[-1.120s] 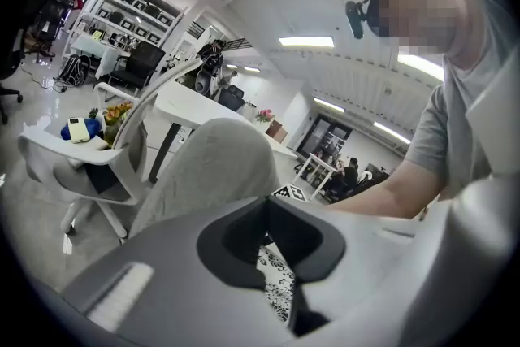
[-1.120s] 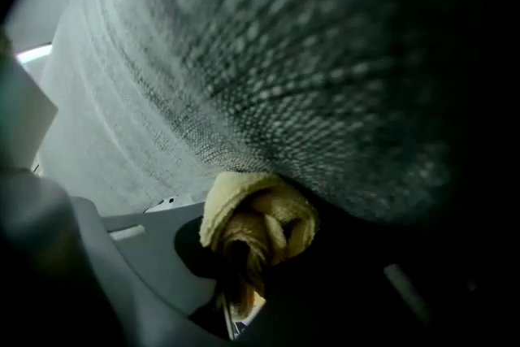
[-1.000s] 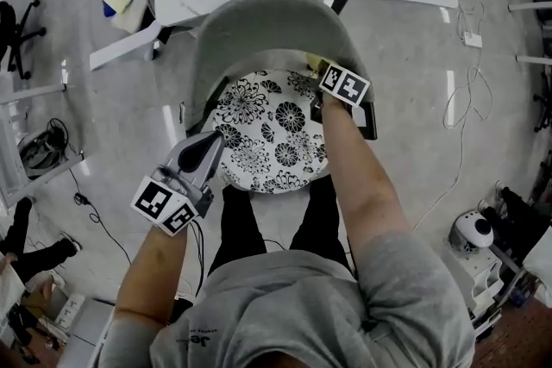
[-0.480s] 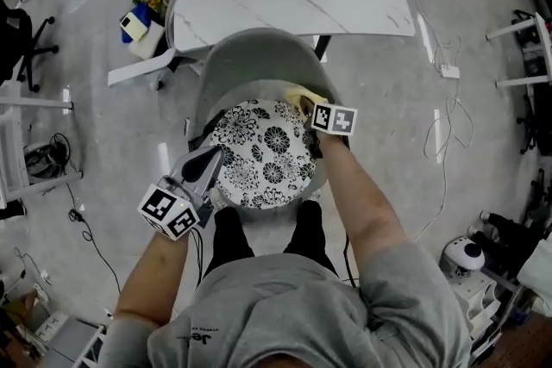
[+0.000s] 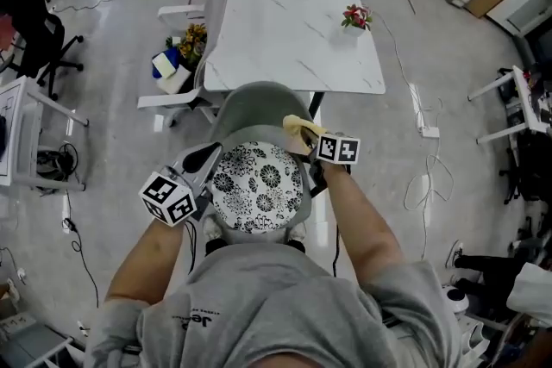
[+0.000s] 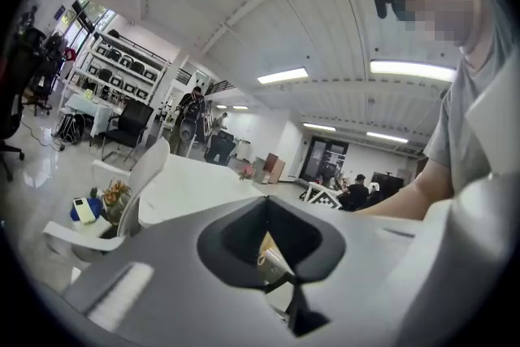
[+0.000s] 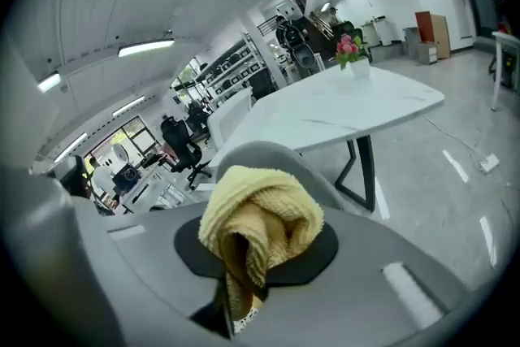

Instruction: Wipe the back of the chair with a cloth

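Seen from above, a person in a grey shirt at the bottom of the frame reaches both arms forward. Left of centre, the left gripper [image 5: 205, 159] has its fingers closed together on nothing, beside the chair's floral seat cushion [image 5: 259, 185]. Right of centre, the right gripper [image 5: 312, 140] pinches a bunched yellow cloth [image 5: 297, 127] at the right edge of the grey chair back [image 5: 254, 105]; contact is unclear. Beyond, at the top, stands a white worktop [image 5: 293, 30] with flowers [image 5: 355, 15]. A good wipe likely needs the cloth pressed on and swept along the curve in overlapping passes.
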